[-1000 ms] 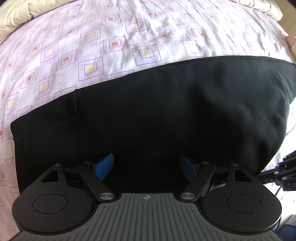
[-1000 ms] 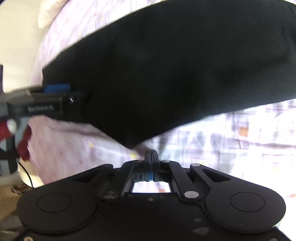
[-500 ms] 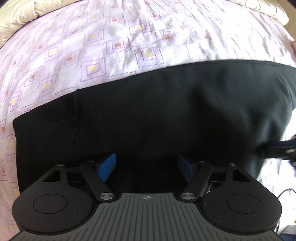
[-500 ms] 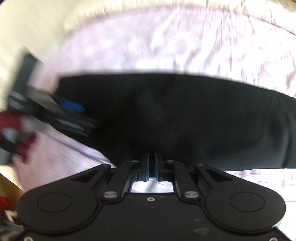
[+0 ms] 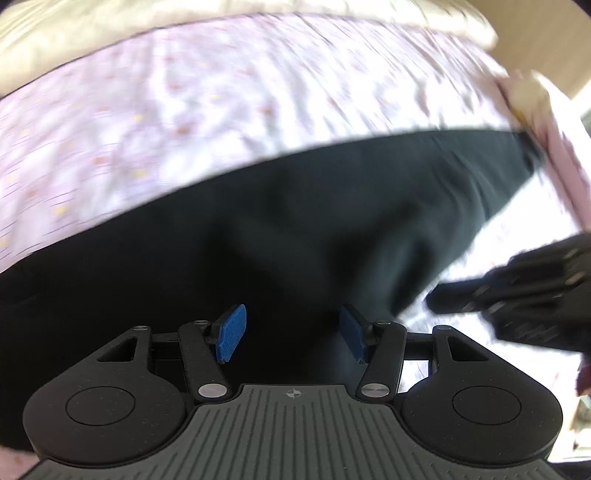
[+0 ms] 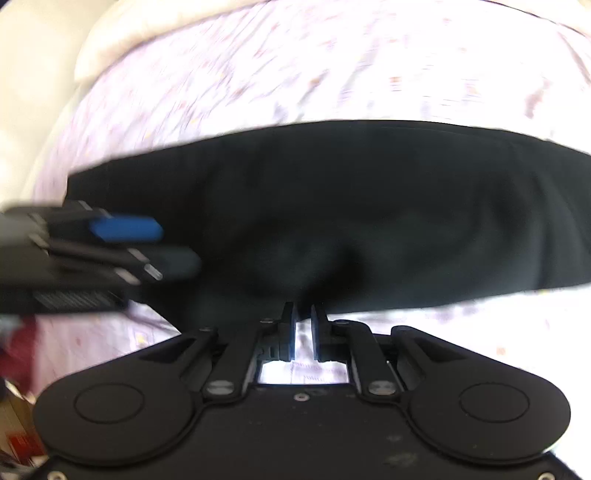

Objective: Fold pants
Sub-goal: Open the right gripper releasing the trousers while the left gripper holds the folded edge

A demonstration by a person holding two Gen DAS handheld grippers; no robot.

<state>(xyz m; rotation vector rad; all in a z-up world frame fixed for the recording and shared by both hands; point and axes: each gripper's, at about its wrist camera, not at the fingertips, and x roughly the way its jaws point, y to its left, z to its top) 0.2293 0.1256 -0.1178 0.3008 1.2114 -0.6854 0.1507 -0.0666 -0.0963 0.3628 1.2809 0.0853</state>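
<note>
Your black pants (image 5: 295, 236) lie on the bed (image 5: 184, 122) as one long strip, so more folding is likely left; your left gripper (image 5: 291, 332) has wide-open jaws, and your right gripper (image 6: 303, 325) has jaws slightly apart, holding nothing.

Your pants (image 5: 295, 229) are plain black, with no pattern you can make out. The bedsheet (image 5: 221, 110) under them is pale pink-lilac, scattered with small yellow and orange-brown marks, blurred here. Along its far edge you see a cream pillow (image 5: 92, 33). Your left gripper (image 5: 291, 332) has a black body with bright blue fingers (image 5: 231, 332). Your right gripper (image 6: 303, 325) is black all over, its fingers dark.
</note>
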